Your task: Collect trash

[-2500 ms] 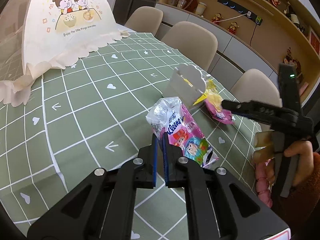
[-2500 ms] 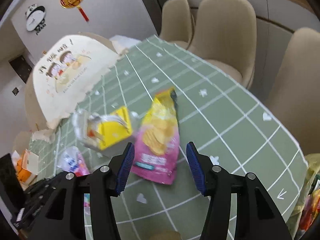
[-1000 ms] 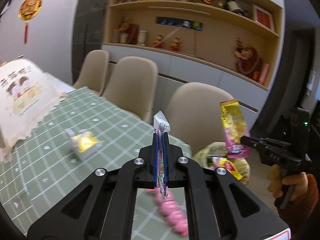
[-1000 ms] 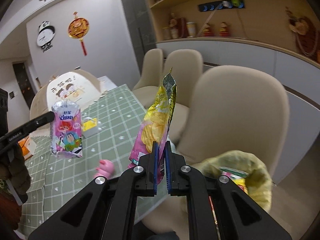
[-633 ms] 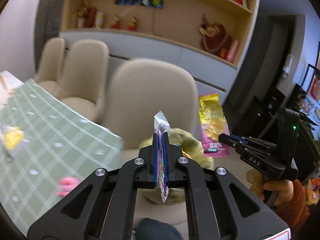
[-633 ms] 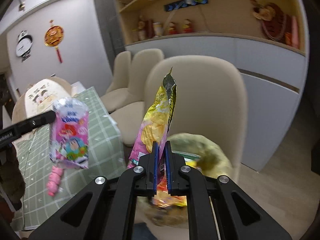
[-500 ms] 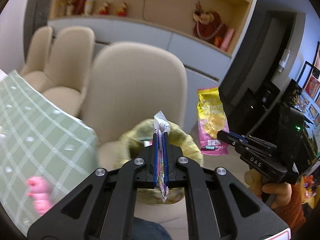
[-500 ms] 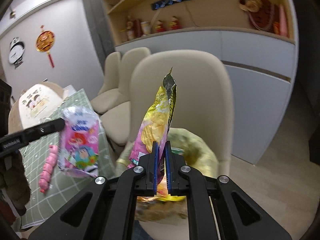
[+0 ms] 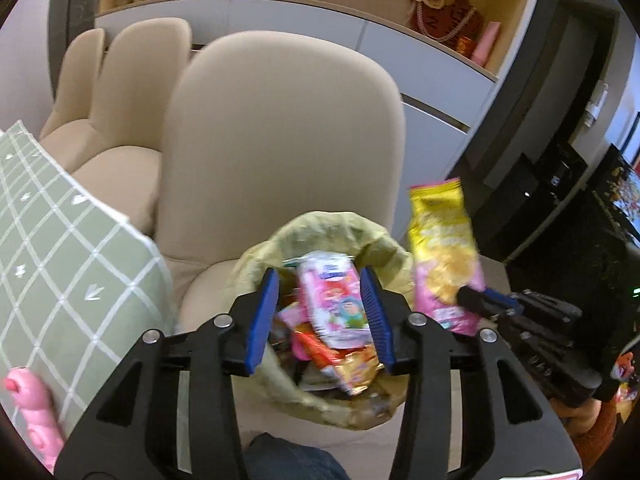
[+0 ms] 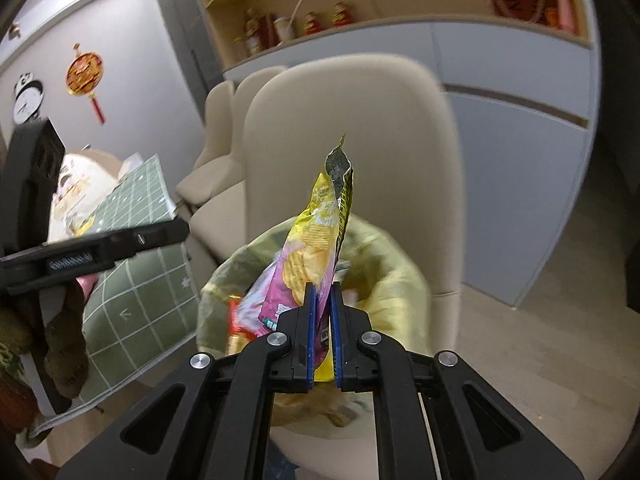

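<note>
A yellow-green trash bag (image 9: 320, 226) stands open on a beige chair seat, with several wrappers inside. Over its mouth, my left gripper (image 9: 319, 292) has its jaws opening. The pink Kleenex tissue pack (image 9: 334, 300) is loose and blurred between them, clear of both blue pads. To its right, my right gripper (image 9: 476, 298) is shut on the lower edge of a yellow and pink chip bag (image 9: 442, 256). In the right wrist view the chip bag (image 10: 316, 248) stands upright in the shut right gripper (image 10: 322, 292) above the trash bag (image 10: 396, 280). The left gripper (image 10: 176, 230) shows at the left.
The beige chair (image 9: 280, 120) backs the bag, with more chairs behind it. The table's green checked cloth (image 9: 48, 248) hangs at the left, a pink toy (image 9: 36, 416) at its edge. A person's knee (image 9: 288, 460) is below. Cabinets and shelves line the far wall.
Both grippers swung from the table over to the trash bag and dropped lower. The left jaws parted and the tissue pack came loose. The right gripper kept its hold on the chip bag.
</note>
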Demonstrator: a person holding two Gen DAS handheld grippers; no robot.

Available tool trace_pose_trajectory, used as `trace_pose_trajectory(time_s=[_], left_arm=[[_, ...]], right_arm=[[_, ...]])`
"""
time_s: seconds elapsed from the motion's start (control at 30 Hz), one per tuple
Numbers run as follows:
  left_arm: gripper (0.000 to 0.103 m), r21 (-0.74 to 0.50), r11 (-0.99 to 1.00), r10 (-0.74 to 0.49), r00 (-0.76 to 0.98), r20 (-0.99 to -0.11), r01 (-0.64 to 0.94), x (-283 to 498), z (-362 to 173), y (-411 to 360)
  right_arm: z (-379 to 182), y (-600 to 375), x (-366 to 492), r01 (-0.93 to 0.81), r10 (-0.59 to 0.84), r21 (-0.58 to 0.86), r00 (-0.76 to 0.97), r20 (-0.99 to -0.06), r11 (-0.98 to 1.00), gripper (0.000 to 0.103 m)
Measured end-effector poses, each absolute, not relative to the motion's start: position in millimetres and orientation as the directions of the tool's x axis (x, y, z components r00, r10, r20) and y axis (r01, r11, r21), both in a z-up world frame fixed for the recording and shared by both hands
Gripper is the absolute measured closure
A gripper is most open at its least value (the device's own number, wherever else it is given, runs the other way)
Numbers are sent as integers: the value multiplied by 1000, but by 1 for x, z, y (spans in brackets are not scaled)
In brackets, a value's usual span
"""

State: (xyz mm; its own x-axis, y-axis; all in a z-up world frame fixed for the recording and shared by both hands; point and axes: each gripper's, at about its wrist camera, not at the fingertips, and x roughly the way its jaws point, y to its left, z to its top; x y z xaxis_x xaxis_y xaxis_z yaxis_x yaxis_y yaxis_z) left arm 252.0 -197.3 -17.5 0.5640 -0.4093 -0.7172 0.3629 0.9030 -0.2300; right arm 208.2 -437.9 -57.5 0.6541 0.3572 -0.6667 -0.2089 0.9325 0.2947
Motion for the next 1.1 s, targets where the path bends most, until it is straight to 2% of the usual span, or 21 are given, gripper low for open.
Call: trace_pose_trajectory(time_s=[0.17, 0.3, 0.37, 0.53, 0.57, 0.6, 0.67, 0.83, 0.9, 0.97, 1.1], left_arm=[[60, -199, 921, -372, 603, -706, 335, 233, -2, -171], [59, -193, 927, -362, 636, -681, 321, 209, 14, -143], [59, -192, 933, -352, 655, -669, 305, 197, 20, -128], [56, -179, 955, -294, 700, -650, 235, 160, 27, -82], [54, -177, 959, -284, 704, -650, 223, 151, 25, -72], [53, -175, 960, -279, 706, -651, 219, 145, 25, -64], [51, -153, 966, -259, 717, -648, 210, 125, 24, -48], [38, -111, 978, -207, 759, -618, 177, 77, 24, -10], [28, -113, 979, -201, 768, -608, 167, 61, 23, 2], [24, -101, 981, -191, 776, -601, 164, 46, 20, 9], [23, -33, 982, -164, 765, -622, 184, 17, 4, 14]], right_arm=[[-98, -397, 237, -268, 445, 355, 522, -728, 896, 95], [-139, -378, 261, -233, 326, 241, 467, -822, 942, 95], [-148, -381, 266, -203, 314, 246, 458, -832, 948, 95], [-140, -387, 259, -166, 321, 274, 497, -806, 947, 92], [-135, -387, 254, -159, 306, 261, 514, -801, 952, 83], [-131, -387, 250, -157, 301, 258, 525, -796, 953, 66], [-118, -387, 237, -151, 305, 266, 557, -773, 952, 55], [-76, -376, 192, -85, 218, 216, 659, -720, 973, 55], [-58, -366, 167, -91, 215, 213, 697, -684, 973, 55], [-39, -353, 140, -107, 228, 222, 728, -647, 969, 55], [-20, -314, 82, -138, 261, 243, 750, -608, 960, 55]])
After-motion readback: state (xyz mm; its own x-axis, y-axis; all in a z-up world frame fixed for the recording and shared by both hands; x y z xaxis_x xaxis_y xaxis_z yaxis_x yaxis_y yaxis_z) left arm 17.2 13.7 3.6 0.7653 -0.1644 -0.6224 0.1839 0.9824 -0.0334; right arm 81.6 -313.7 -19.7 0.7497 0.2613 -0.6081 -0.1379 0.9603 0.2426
